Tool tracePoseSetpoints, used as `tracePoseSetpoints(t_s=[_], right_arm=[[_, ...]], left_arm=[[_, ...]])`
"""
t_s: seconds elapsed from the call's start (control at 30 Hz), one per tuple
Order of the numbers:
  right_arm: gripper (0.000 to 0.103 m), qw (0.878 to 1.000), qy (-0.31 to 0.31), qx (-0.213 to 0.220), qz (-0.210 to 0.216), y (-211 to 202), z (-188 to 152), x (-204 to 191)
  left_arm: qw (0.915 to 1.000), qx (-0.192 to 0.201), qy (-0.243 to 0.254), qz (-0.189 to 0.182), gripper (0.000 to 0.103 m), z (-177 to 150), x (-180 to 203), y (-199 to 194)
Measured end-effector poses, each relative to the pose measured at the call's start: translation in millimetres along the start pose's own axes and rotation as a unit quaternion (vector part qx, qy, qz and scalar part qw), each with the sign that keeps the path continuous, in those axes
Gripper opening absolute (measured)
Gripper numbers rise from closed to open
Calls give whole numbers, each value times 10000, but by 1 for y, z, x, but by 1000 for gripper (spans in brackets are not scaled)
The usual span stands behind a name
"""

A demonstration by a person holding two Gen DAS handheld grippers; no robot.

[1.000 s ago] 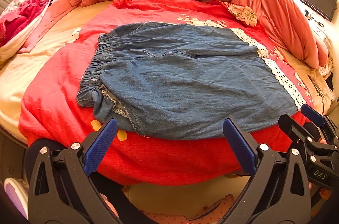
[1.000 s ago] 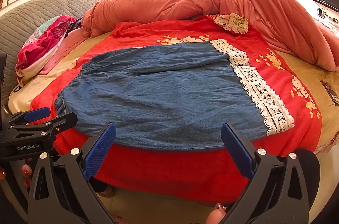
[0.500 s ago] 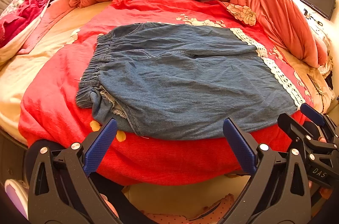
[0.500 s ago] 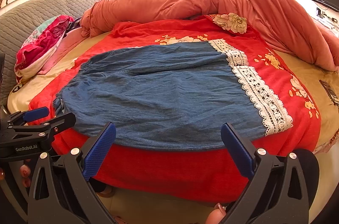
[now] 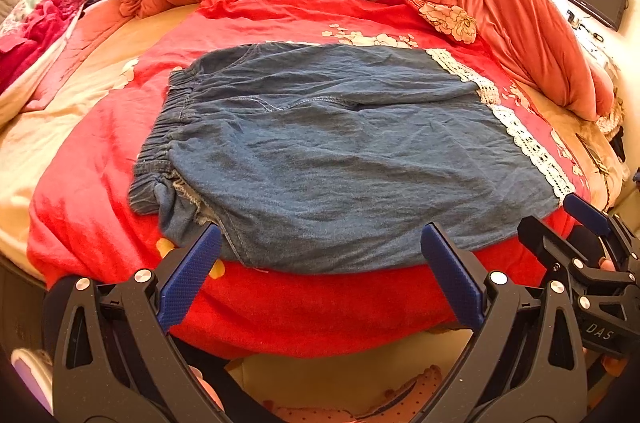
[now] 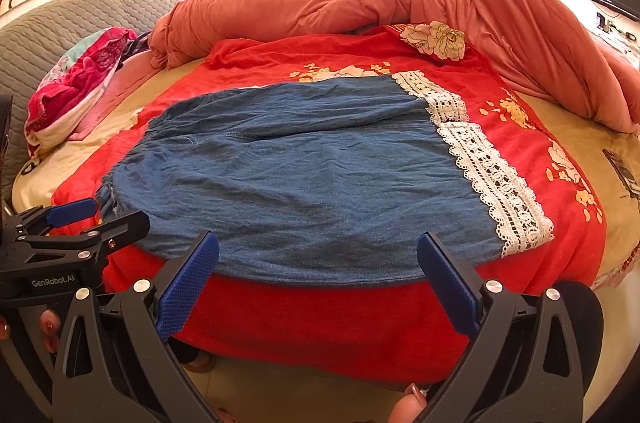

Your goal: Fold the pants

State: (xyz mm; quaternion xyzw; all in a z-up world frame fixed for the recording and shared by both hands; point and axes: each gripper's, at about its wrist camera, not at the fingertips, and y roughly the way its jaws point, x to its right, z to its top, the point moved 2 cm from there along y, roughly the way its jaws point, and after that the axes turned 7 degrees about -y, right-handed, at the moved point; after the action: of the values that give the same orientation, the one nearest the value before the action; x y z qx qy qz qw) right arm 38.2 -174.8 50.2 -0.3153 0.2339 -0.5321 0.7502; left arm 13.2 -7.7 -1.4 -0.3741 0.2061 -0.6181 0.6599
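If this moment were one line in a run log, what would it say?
pants: flat on red blanket, unfolded | left claw: open, empty | right claw: open, empty

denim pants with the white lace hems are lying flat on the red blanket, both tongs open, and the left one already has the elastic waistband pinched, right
Not quite. The blue denim pants with white lace hems do lie flat on the red blanket, and both tongs are open, but the left tongs grip nothing. The left wrist view shows them short of the elastic waistband.
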Motion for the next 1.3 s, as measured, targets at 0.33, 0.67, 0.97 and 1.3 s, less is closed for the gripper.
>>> tracePoseSetpoints(t_s=[0.33,0.67,0.97,1.3], right_arm=[[99,9995,-215,-83,228,25,21,-9],[99,9949,-294,-591,757,81,52,-15],[99,9924,-703,-467,894,113,103,-20],[99,9828,-1434,-447,1071,159,159,-43]], left_arm=[[9999,-8,-97,-46,94,16,-15,15],[9996,-54,-287,-39,94,53,-57,36],[9983,-143,-484,305,94,111,-115,68],[9980,-116,-277,554,94,158,-145,110]])
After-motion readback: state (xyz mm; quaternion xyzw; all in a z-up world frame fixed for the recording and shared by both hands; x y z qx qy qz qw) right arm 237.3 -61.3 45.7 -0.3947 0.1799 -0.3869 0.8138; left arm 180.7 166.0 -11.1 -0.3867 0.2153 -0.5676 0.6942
